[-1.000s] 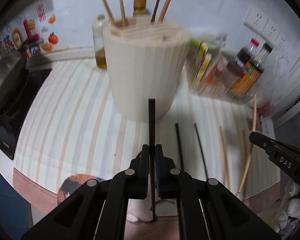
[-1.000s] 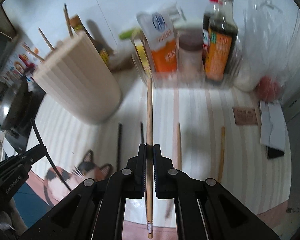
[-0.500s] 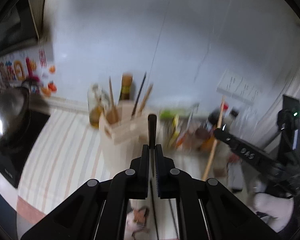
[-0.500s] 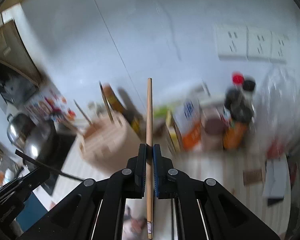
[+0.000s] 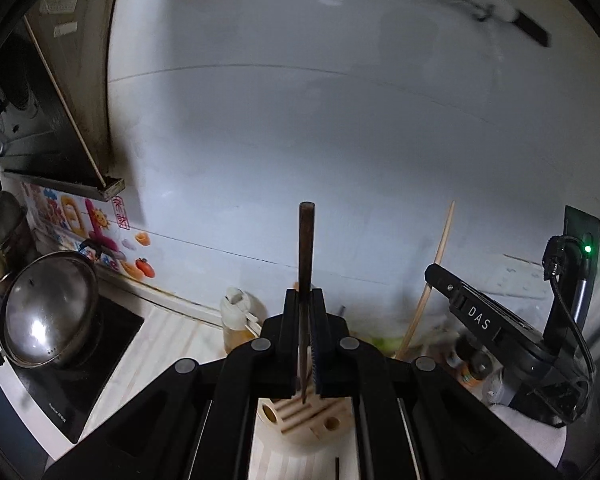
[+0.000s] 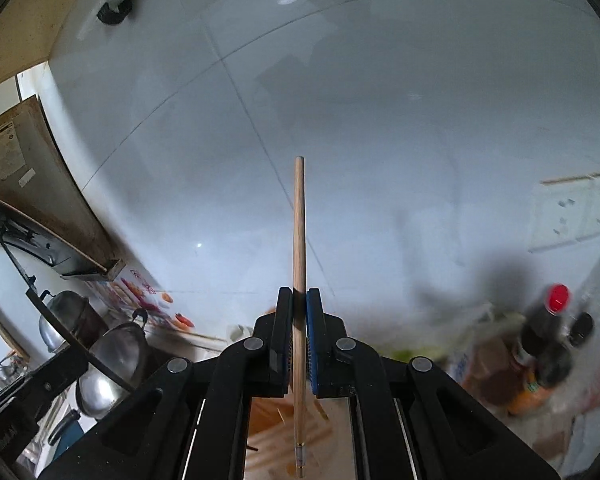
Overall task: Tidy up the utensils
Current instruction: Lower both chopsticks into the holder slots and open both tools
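Left claw (image 5: 305,300) clamps a dark chopstick (image 5: 306,248) betw. its jaws, stick upright w/ its blunt end against the pale tiled wall (image 5: 320,140) and its thin tip hanging just above the slotted top of the cream utensil holder (image 5: 300,420). Right claw (image 6: 299,300) is likewise closed on a light wooden chopstick (image 6: 299,232), held near mid-length, butt end up, narrow end down past the jaws over a blurred tan shape at the frame's bottom that can't be identified for sure.

Largest first: the wall fills most of both wrist views. At far left, a range hood (image 5: 52,120) angles out over a dark cooktop (image 5: 96,344) carrying a lidded steel pot (image 5: 48,312); a second metal pot (image 5: 0,232) sits behind it. Colourful stickers (image 5: 84,224) line the wall base. The striped tabletop (image 5: 172,344) runs from the cooktop to the holder. A clear bottle (image 5: 238,316) of amber liquid stands at the wall just behind the holder.

From the left view, the right claw's black body, marked DAS, shows at right w/ its chopstick slanting up, a green light lit on the unit behind. In the right view, wall sockets (image 6: 572,216) sit at right above a blurred cluster of condiments, incl. a dark sauce bottle (image 6: 544,340) w/ a red cap. One more dark chopstick (image 5: 337,468) lies on the tabletop near the holder's base.
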`<state>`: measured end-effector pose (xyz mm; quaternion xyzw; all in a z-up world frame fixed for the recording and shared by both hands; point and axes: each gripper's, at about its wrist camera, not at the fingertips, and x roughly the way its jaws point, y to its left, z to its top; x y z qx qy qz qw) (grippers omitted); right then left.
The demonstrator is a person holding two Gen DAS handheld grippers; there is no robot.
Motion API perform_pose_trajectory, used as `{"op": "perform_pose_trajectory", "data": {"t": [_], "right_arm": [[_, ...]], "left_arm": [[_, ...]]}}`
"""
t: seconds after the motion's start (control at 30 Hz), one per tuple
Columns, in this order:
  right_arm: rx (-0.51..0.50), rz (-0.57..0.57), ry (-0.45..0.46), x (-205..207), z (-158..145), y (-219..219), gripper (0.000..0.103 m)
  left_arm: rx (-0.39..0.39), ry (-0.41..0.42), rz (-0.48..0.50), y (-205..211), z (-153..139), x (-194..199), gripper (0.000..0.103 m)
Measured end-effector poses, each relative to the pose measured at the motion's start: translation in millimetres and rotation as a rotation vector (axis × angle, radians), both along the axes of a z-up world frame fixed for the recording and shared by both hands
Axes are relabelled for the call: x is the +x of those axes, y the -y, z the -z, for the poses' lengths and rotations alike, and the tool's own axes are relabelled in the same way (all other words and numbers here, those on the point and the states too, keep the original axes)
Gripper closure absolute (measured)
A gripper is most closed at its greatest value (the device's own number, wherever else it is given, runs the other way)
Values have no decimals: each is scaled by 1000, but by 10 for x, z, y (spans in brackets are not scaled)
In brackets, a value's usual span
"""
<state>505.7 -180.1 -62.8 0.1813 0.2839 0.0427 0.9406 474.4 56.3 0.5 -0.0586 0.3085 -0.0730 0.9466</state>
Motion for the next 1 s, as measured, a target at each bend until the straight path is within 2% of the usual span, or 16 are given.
{"op": "perform_pose_trajectory", "data": {"t": [0.3, 0.63, 0.7, 0.83, 0.87, 0.9, 0.93, 0.97, 1.0], "right_arm": [[-4, -42, 6, 600, 219, -239, 96], [-55, -77, 20, 829, 493, -430, 96], [-64, -121, -13, 864, 569, -486, 96], [-52, -161, -76, 839, 677, -496, 95], [-37, -171, -97, 820, 691, -485, 92], [-20, -180, -108, 783, 681, -468, 80], [-17, -184, -107, 744, 663, -459, 62], [-23, -182, -104, 686, 622, -449, 54], [-22, -183, -104, 622, 579, -432, 43]], "left_arm": [[10, -41, -41, -68, 185, 355, 103], [16, -87, -27, -8, 308, 474, 103], [2, -117, -28, -49, 384, 479, 102], [5, -161, -88, -165, 488, 435, 96], [24, -175, -109, -198, 522, 417, 90], [35, -177, -121, -216, 536, 404, 72], [46, -177, -144, -260, 556, 366, 58], [45, -177, -158, -297, 569, 345, 20], [39, -172, -177, -346, 577, 304, 3]]}}
